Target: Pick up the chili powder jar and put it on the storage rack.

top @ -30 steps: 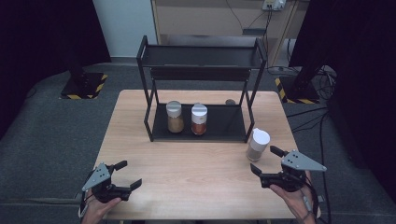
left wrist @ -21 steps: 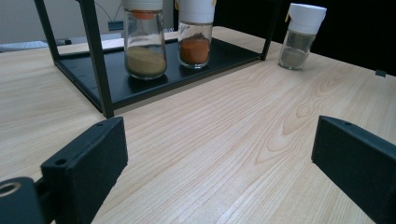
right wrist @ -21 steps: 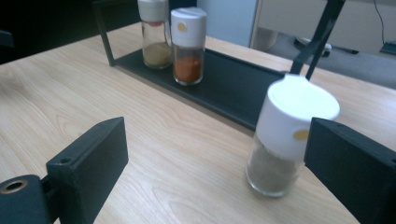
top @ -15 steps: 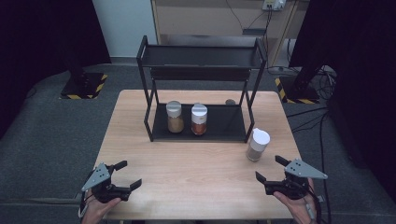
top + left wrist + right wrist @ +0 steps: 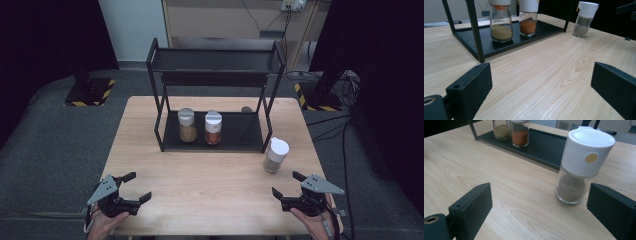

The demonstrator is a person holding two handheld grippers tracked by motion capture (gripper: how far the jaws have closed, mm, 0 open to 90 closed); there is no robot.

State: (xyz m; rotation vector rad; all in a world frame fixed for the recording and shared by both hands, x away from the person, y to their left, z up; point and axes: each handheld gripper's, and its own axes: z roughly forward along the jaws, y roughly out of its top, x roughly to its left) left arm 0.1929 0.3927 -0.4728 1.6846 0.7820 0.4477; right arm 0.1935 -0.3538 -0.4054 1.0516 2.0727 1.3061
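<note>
I have the right gripper [image 5: 292,192] near the table's [image 5: 210,200] front right corner, jaws spread wide and empty, and the left gripper [image 5: 131,187] near the front left corner, likewise wide apart and holding nothing. The thing nearest my right gripper is the spice jar [image 5: 275,154] standing upright on the bare wood close to the table's right edge, just outside the front right foot of the black rack [image 5: 215,52]; in the right gripper view the jar [image 5: 580,167] sits just ahead of the jaws and off toward the right one. It looks like clear glass with a greyish powder filling the lower part and a tall white plastic cap [image 5: 587,150] on top. I judge it fairly light but rigid, smooth-walled and so a bit slippery, and breakable if tipped or dropped. The cap is wider than the glass, so I would take hold of the glass body below the cap, jaws on opposite sides, squeezing firmly but not hard; the cap's lip would then help stop it sliding down. Two more jars, one with tan powder [image 5: 187,125] and one with orange powder [image 5: 213,127], stand side by side on the rack's lower shelf.
</note>
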